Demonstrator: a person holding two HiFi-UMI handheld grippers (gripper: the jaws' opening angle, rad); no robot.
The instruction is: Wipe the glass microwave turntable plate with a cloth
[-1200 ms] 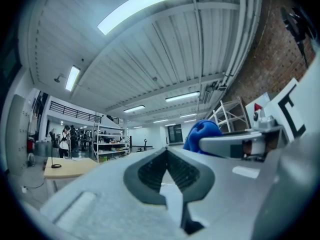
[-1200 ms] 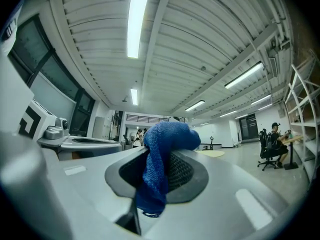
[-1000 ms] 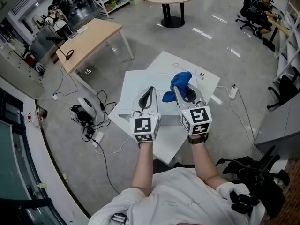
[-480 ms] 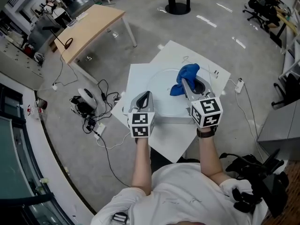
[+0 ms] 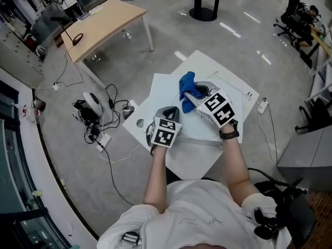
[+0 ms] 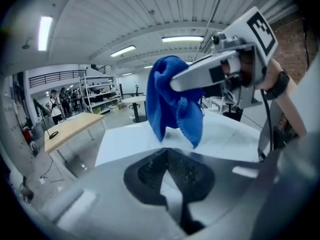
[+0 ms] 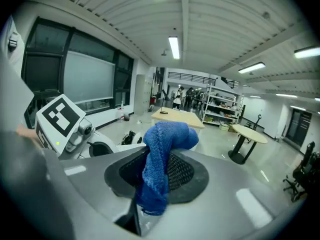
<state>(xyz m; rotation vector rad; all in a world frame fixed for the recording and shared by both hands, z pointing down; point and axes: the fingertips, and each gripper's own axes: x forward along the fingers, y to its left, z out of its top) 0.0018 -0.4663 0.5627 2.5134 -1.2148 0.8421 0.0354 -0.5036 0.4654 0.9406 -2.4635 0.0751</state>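
Blue cloth (image 5: pixel 185 84) clamped in right hand-held gripper (image 5: pixel 195 93) | left hand-held gripper (image 5: pixel 171 110) jaws together | both over white table (image 5: pixel 197 157)

Left gripper (image 5: pixel 170 113) and right gripper (image 5: pixel 191 91): smooth grey shells, black mesh-textured pads (image 7: pixel 181 171) set in dark oval recesses. Each carries a white cube with black square markers: left cube (image 5: pixel 166 133), right cube (image 5: pixel 218 108). Person: white short-sleeved shirt (image 5: pixel 192 214), black wristband (image 5: pixel 229 135) on right wrist.

Cloth (image 5: pixel 185 83) in the jaws of my right gripper (image 5: pixel 193 94), over the table (image 5: pixel 231 84); my left gripper (image 5: pixel 171 110) just left of it. A desk (image 5: pixel 104 27) stands behind, cables (image 5: pixel 101 131) on the floor to the left
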